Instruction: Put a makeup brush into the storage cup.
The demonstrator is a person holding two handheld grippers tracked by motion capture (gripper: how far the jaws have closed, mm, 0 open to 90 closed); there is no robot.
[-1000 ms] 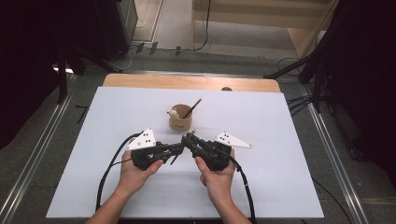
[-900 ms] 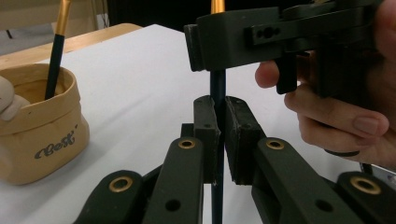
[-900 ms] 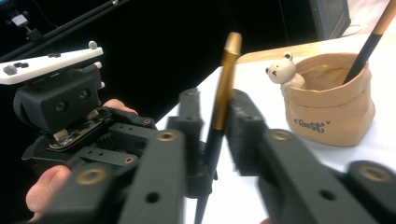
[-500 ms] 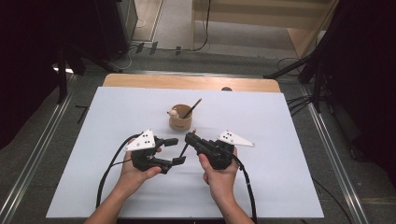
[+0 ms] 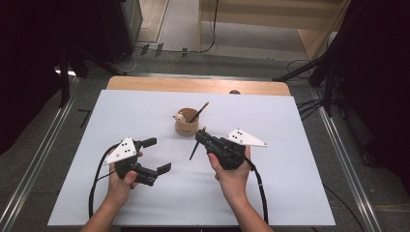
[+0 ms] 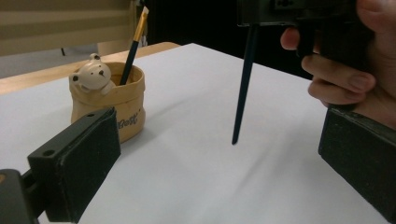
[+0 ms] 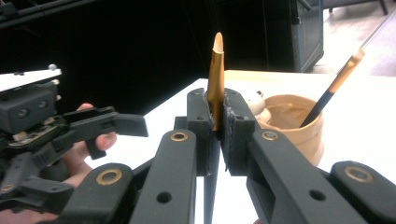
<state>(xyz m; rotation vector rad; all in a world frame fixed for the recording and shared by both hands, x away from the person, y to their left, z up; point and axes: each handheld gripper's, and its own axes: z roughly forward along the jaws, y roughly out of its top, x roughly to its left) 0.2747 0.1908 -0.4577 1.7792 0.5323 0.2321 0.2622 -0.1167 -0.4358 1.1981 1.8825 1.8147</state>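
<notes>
A white table top (image 5: 300, 193) is filling the middle of the high view, a wooden edge (image 5: 193, 85) showing along its far side. Grey floor (image 5: 43, 125) is flanking it, metal rails (image 5: 338, 140) running beside. Black drapes (image 5: 29, 34) are darkening both upper corners.

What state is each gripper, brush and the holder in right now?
Left gripper: open, jaws have just been opening, nothing between them.
Right gripper: shut on loose brush.
Loose brush: held near upright, tip above the table.
Bear cup: upright on the table.
Second brush: leaning in the cup.
</notes>
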